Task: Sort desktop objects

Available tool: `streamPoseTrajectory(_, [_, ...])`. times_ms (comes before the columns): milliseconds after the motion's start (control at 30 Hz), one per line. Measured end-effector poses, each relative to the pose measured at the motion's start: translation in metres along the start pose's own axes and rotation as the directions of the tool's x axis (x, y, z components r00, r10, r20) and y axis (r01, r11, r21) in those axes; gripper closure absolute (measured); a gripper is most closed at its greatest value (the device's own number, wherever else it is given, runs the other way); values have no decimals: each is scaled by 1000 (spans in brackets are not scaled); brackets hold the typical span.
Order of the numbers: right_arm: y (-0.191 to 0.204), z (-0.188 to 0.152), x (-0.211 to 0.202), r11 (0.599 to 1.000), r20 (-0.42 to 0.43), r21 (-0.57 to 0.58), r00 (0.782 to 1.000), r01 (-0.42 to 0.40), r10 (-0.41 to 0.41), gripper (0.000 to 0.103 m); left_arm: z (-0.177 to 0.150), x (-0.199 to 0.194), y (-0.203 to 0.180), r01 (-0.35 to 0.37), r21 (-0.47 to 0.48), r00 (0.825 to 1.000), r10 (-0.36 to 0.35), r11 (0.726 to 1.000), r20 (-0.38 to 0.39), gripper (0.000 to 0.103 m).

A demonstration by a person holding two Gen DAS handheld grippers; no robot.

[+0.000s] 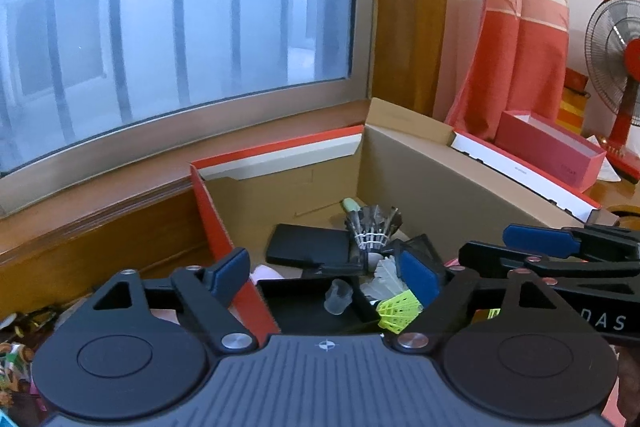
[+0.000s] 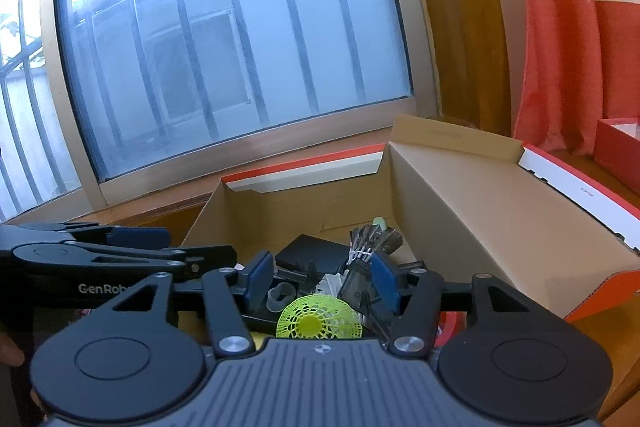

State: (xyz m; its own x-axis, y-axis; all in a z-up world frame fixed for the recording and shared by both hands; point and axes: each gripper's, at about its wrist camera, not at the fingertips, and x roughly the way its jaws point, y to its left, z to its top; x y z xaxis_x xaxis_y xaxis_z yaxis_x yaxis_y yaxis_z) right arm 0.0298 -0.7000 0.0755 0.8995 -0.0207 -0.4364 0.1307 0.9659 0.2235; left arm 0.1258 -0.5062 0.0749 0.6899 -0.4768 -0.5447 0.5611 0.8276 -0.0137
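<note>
We take the open cardboard box (image 1: 420, 167) under the window (image 1: 172, 7) as our landmark and read from its left. The box's red left wall (image 1: 216, 223) stands between the blue pads of the left claw (image 1: 324, 277), so one finger hangs outside the box and the other over its contents; that claw gapes wide and holds nothing.

Inside the box, nearest the left claw, a black tray (image 1: 304, 311) carries a small clear plastic cup (image 1: 338, 301). Behind the tray lies a flat black case (image 1: 308, 245). Just right of the case a dark feathered shuttlecock (image 1: 374, 227) stands with its feathers up, and below it lie a white shuttlecock (image 1: 386, 277) and a yellow-green plastic shuttlecock (image 2: 318, 321) (the yellow-green one is closest to us).

The right claw (image 2: 324, 281) hovers over that same heap in the box, its pads partly apart, the yellow-green shuttlecock lying below the gap; we see no pad pressing on it.

Right of the box, on the wooden surface (image 1: 616, 193), sit an open pink box (image 1: 556, 151) and a fan (image 1: 620, 43).
</note>
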Motion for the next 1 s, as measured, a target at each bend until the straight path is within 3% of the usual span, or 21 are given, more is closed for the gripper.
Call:
streamPoseTrajectory(167, [7,-2,-5,1000,4,-3,1000,10,-10,42,0,-14,7,-17,-13,1000,18,1000,11,14])
streamPoseTrajectory(333, [16,-3,-10,1000,8,-2,1000,24,-24,37,-2,-30,17,-21,-42,999,22,999,23,1])
streamPoseTrajectory(667, [37,-8,-31,999,-23,3,999,48,-48,26,-14,-61,32,-33,-34,999,33,999,2,0])
streamPoseTrajectory(867, [47,-9,-45,997,-139,-17,988,70,-72,14,-18,-72,37,-41,-24,995,39,999,-87,0])
streamPoseTrajectory(1000, [54,-6,-49,999,-256,-42,966,33,-42,4,-17,-71,32,-69,22,987,72,997,-141,0])
